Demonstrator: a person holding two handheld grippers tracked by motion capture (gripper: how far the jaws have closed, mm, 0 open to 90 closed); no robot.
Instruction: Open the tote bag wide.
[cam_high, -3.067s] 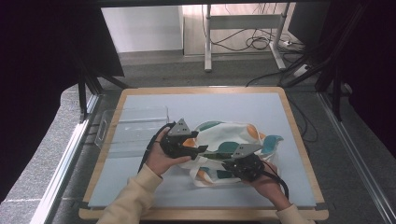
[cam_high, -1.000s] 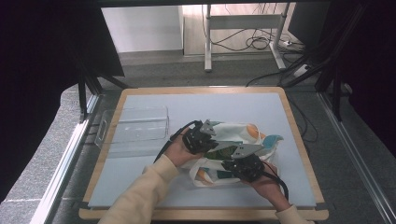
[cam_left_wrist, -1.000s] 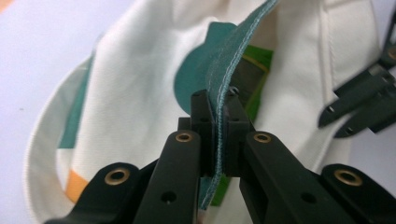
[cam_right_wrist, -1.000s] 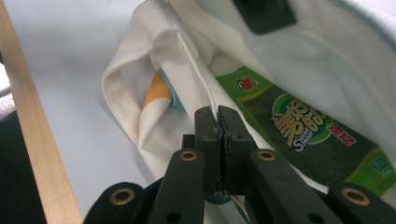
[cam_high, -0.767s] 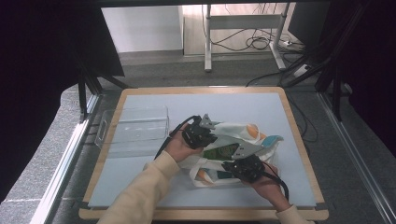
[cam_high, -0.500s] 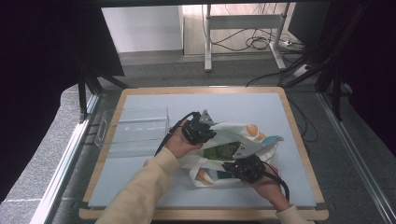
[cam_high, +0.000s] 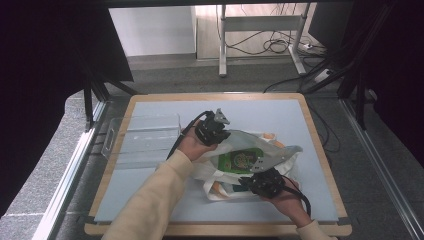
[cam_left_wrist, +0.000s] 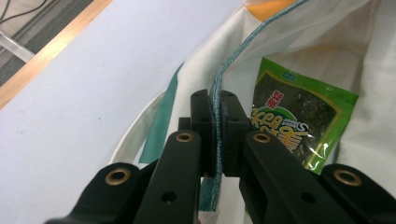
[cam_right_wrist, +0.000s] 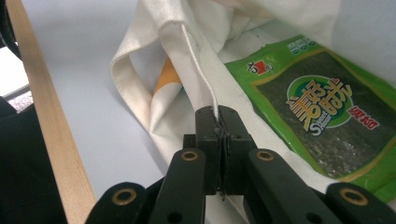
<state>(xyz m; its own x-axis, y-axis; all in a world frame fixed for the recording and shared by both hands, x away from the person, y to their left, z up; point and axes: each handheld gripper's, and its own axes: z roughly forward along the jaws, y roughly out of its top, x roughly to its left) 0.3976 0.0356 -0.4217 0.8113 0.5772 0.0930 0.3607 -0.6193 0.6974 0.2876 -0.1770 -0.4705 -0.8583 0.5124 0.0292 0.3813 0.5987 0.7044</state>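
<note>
A white cloth tote bag (cam_high: 270, 155) with teal and orange trim lies on the pale blue mat, its mouth held apart. A green seaweed snack packet (cam_high: 240, 161) lies inside it (cam_left_wrist: 299, 121) (cam_right_wrist: 327, 116). My left gripper (cam_high: 220, 131) is shut on the bag's teal-stitched upper rim (cam_left_wrist: 215, 135) and holds it raised. At the bag's near side, my right gripper (cam_high: 255, 181) is shut on the white lower rim (cam_right_wrist: 217, 116), close to the mat.
A clear plastic bin (cam_high: 142, 140) stands on the left of the mat (cam_high: 300, 115). The board's wooden edge (cam_high: 320, 145) frames the mat. Beyond the table's far edge a metal stand (cam_high: 260, 25) and cables lie on the floor.
My left gripper has carried the bag's upper rim away from the near side and a little upward, widening the mouth. The right gripper has stayed put.
</note>
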